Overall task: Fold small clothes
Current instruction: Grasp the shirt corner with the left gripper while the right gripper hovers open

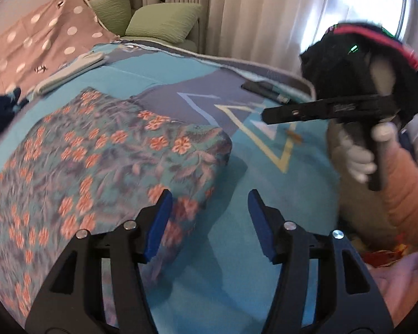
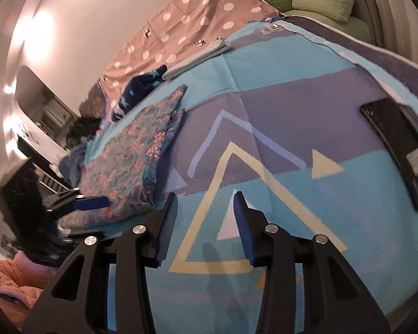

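Note:
A folded floral garment [image 1: 103,150], teal with orange flowers, lies flat on the blue patterned bed cover [image 1: 237,222]. My left gripper [image 1: 209,208] is open and empty, hovering just above the garment's near right corner. The garment also shows in the right wrist view [image 2: 131,150] at the left. My right gripper [image 2: 206,211] is open and empty above the bed cover [image 2: 292,111], to the right of the garment. The right gripper is seen from outside in the left wrist view [image 1: 267,117], held in a white-gloved hand. The left gripper shows at the left in the right wrist view [image 2: 92,203].
A folded pale cloth [image 1: 69,72] and a dark blue star-print garment [image 1: 2,108] lie at the far side. A black flat device [image 2: 398,150] lies on the bed at the right. A dotted pink sheet [image 1: 36,36] and green cushions [image 1: 158,22] are behind. Curtains [image 1: 264,14] hang beyond.

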`<state>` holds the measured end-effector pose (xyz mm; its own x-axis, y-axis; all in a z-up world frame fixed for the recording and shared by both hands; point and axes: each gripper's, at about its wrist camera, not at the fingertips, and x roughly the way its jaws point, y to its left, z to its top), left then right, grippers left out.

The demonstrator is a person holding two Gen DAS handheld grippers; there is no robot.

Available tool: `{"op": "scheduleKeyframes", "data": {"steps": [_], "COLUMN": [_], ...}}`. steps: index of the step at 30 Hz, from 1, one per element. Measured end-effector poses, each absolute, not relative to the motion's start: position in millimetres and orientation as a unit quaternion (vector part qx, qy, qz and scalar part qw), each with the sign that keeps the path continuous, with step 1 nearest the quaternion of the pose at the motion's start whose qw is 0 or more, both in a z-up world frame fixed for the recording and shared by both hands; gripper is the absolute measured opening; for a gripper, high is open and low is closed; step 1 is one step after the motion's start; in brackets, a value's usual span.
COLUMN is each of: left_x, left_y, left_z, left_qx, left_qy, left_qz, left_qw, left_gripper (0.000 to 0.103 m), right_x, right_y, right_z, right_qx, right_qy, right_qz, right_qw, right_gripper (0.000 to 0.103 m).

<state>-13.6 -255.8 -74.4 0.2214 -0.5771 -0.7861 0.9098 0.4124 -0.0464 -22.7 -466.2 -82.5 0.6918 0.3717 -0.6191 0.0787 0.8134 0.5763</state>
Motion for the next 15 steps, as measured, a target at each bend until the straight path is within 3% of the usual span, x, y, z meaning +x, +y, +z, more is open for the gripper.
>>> {"op": "scheduleKeyframes", "data": {"steps": [5, 6, 9, 15], "left_x": [-16, -15, 8, 58], "left_y": [-289, -294, -292, -247], "left_z": [-88, -89, -81, -75], "left_qx": [0.296, 0.308, 0.262, 0.108], "left_qy": [0.342, 0.336, 0.373, 0.442], "left_qz": [-0.455, -0.445, -0.447, -0.439], "left_qw": [0.767, 0.771, 0.77, 0.775], "left_gripper": [0.053, 0.038, 0.017, 0.016], "right_x": [-17, -16, -14, -3], "right_y": [-460, -460, -457, -420], "right_z": [-84, -83, -80, -74], "right_qx": [0.274, 0.272, 0.266, 0.167], "right_qy": [0.388, 0.388, 0.385, 0.403], "right_qz": [0.109, 0.114, 0.132, 0.19], "right_qw": [0.873, 0.873, 0.874, 0.88], "right_gripper": [0.043, 0.043, 0.043, 0.043]}}
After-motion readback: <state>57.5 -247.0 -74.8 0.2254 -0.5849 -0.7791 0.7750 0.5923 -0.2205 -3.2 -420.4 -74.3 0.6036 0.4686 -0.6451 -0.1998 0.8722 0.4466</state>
